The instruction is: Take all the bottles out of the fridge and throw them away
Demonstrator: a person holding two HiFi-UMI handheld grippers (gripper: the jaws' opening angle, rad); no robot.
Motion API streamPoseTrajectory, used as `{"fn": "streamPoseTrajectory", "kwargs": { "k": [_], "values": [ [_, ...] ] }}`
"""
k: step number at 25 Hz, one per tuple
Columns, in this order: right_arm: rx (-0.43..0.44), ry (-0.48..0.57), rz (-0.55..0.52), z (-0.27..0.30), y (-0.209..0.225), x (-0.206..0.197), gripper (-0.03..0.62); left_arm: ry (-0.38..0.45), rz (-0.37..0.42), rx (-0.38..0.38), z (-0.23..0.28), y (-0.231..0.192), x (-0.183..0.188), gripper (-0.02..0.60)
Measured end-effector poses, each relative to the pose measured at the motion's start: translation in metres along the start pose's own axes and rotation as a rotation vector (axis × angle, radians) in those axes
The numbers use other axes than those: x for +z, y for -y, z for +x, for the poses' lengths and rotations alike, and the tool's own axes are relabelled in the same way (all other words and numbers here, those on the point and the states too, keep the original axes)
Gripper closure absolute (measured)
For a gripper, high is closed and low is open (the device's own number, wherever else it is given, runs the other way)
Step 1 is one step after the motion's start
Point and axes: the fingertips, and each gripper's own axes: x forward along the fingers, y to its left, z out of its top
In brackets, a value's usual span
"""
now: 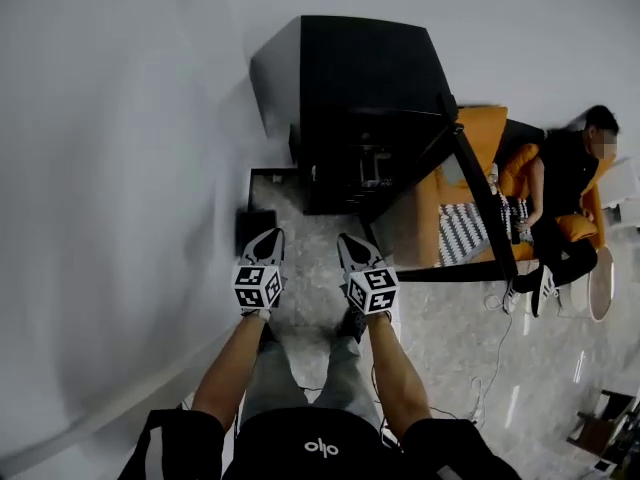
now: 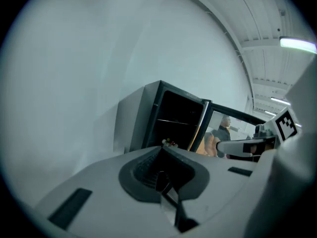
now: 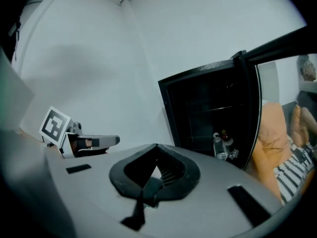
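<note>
Clenching on nothing, the jaws of the left gripper [image 2: 165, 178] are pressed together with no gap showing, and the jaws of the right gripper [image 3: 147, 180] are likewise squeezed shut and empty. Both are held side by side at the ends of the person's bare forearms, near each other but not touching, and both point toward a black fridge [image 1: 350, 83] that stands against the pale wall [image 1: 120, 168]. Its glass door [image 1: 482, 200] is swung wide open to the right. Inside, the right gripper view shows a few bottles [image 3: 218, 146] grouped on a low shelf near the door side: a clear one in front, one with a red cap just behind it, and something small and clear beside them. The shelves above look dark, and their contents cannot be made out. A low black box [image 1: 247, 222] sits on the marble floor [image 1: 450, 328] just left of the fridge, by the wall; its inside does not show. Beyond the open door, a person [image 1: 565, 193] sits on an orange sofa [image 1: 482, 128].
</note>
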Motion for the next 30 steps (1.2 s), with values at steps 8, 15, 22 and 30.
{"fn": "streamPoseTrajectory", "kwargs": {
  "k": [8, 15, 22, 30],
  "values": [
    [-0.085, 0.082, 0.006, -0.069, 0.018, 0.067, 0.586, 0.014, 0.027, -0.081, -0.017, 0.076, 0.048, 0.575],
    [-0.172, 0.14, 0.034, -0.127, 0.045, 0.084, 0.586, 0.009, 0.091, -0.154, -0.018, 0.124, 0.07, 0.575],
    [-0.226, 0.164, 0.053, -0.162, 0.079, 0.083, 0.586, 0.012, 0.147, -0.212, 0.0, 0.167, 0.084, 0.575],
    [-0.199, 0.18, 0.038, -0.18, 0.117, 0.1, 0.586, 0.007, 0.164, -0.209, 0.028, 0.212, 0.086, 0.575]
  ]
}}
